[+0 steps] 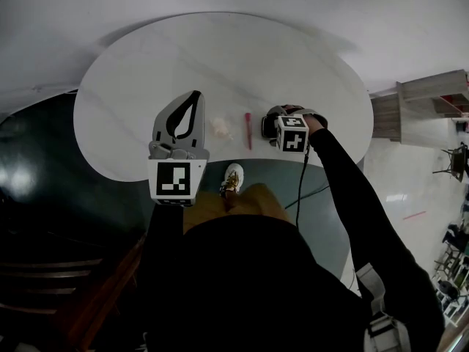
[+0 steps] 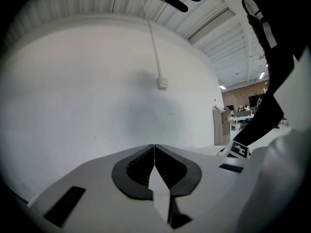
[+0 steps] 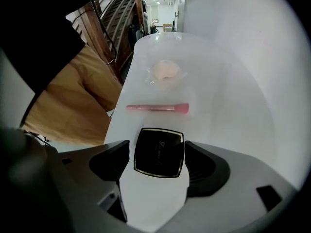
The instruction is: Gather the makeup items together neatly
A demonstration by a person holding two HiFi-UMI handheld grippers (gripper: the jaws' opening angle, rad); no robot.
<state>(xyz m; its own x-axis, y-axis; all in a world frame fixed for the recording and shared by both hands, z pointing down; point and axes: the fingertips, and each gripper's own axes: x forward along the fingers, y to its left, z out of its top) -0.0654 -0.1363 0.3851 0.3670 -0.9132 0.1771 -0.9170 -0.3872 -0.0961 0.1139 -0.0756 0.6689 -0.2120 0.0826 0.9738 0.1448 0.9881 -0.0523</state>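
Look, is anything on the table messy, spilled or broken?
Nothing stands out. The black compact lies flat and shut, the pink brush and the wrapped makeup puff lie whole near it on the white table, and nothing is spilled.

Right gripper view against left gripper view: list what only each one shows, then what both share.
Only the right gripper view: the black compact between the right gripper's parted jaws, with the pink brush and wrapped puff beyond it on the white table. Only the left gripper view: the left gripper, jaws shut on nothing, a wall box with its cable, and the other gripper's marker cube. Both: the white wall and the person's dark clothing.
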